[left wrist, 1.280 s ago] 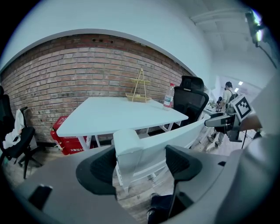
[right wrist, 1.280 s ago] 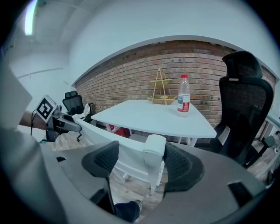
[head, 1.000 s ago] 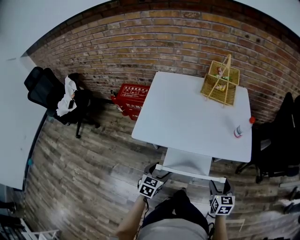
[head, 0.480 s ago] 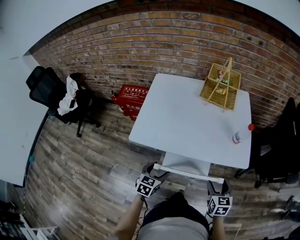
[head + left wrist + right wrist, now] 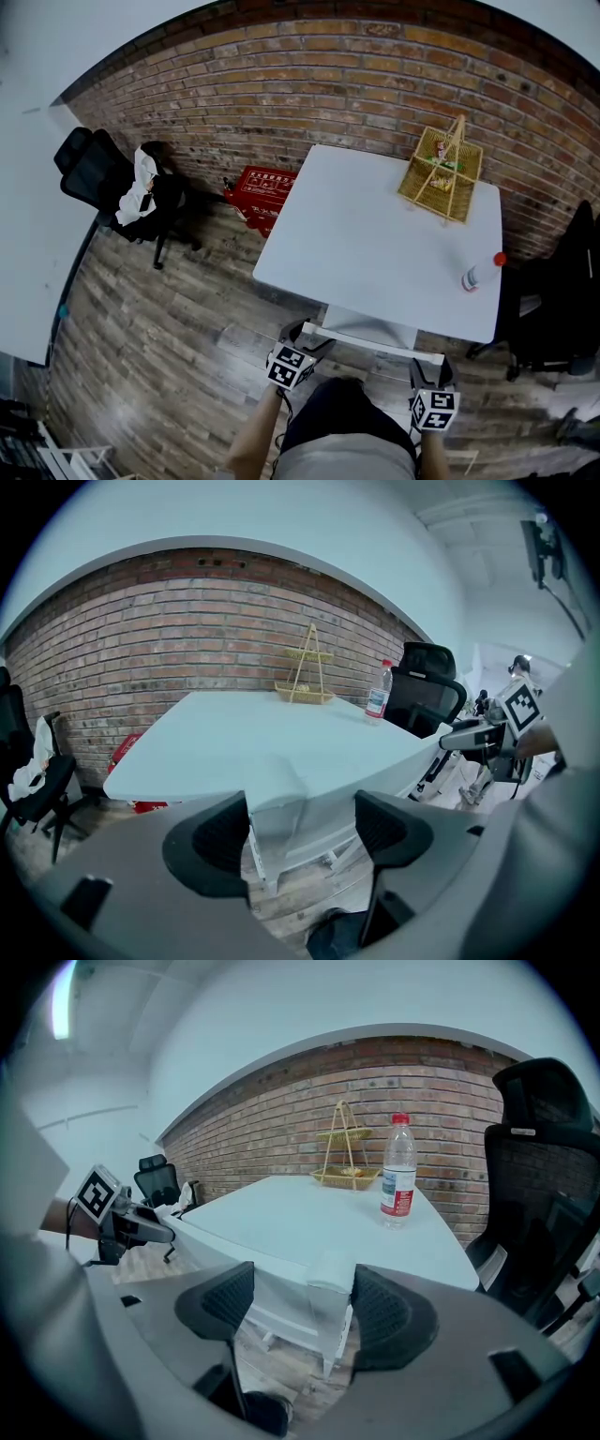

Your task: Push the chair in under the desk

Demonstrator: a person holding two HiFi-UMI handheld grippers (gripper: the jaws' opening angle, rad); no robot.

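A white desk (image 5: pixel 366 248) stands against the brick wall in the head view. A black office chair (image 5: pixel 553 295) sits at its right side, partly cut off by the frame edge; it fills the right of the right gripper view (image 5: pixel 544 1176). Another black chair (image 5: pixel 112 192), with a white cloth on its seat, stands apart at the far left. My left gripper (image 5: pixel 298 347) and right gripper (image 5: pixel 427 377) hover side by side before the desk's near edge, both open and empty. In the gripper views, the left gripper (image 5: pixel 300 832) and right gripper (image 5: pixel 302 1309) frame the desk's white leg panel.
A wicker basket (image 5: pixel 441 173) and a plastic bottle (image 5: pixel 480 272) rest on the desk's right half. A red crate (image 5: pixel 261 197) lies on the wooden floor by the wall, left of the desk. Another white tabletop (image 5: pixel 28 234) runs along the left edge.
Both grippers have drifted slightly down and left in the head view, and the desk sits a little lower in the frame. Neither chair has moved.
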